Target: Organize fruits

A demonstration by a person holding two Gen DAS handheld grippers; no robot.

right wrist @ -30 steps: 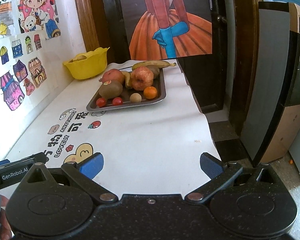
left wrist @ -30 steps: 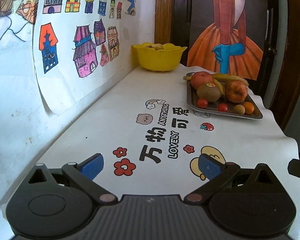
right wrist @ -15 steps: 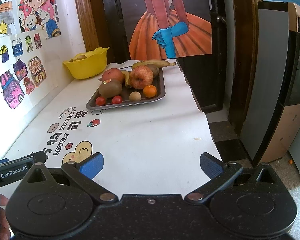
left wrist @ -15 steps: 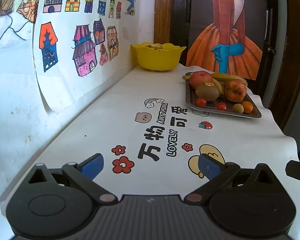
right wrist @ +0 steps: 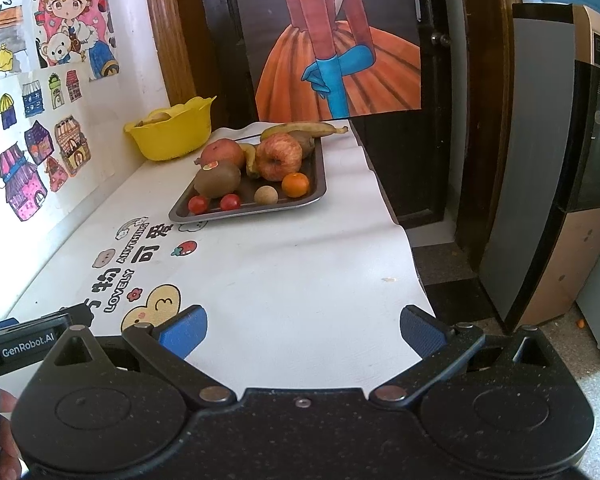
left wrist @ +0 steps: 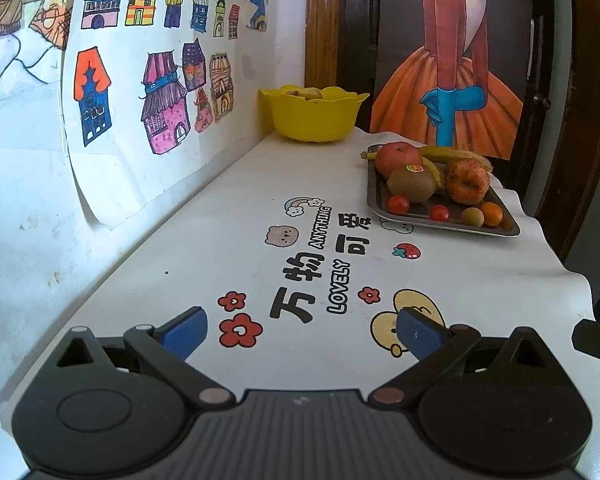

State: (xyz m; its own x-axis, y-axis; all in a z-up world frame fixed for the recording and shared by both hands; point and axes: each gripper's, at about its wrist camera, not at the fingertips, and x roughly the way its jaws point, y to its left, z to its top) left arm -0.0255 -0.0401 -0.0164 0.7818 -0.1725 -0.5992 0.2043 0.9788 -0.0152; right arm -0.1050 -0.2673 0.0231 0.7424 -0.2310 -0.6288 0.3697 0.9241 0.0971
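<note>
Both my tools have drawn back slightly from the tray (right wrist: 318, 184) of fruit far up the table (right wrist: 300, 280). Left tool (left wrist: 302, 332) and right tool (right wrist: 303, 330) are spread apart, empty. Sorting into the yellow bowl (right wrist: 172, 136) looks barely begun.

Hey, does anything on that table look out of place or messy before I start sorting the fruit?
Mostly tidy. One oddity: the banana lies across the far end of the tray, its tip poking past the rim. The white table cover is rippled along the edge beside the tray. Nothing has spilled, and no fruit lies loose on the table.
</note>
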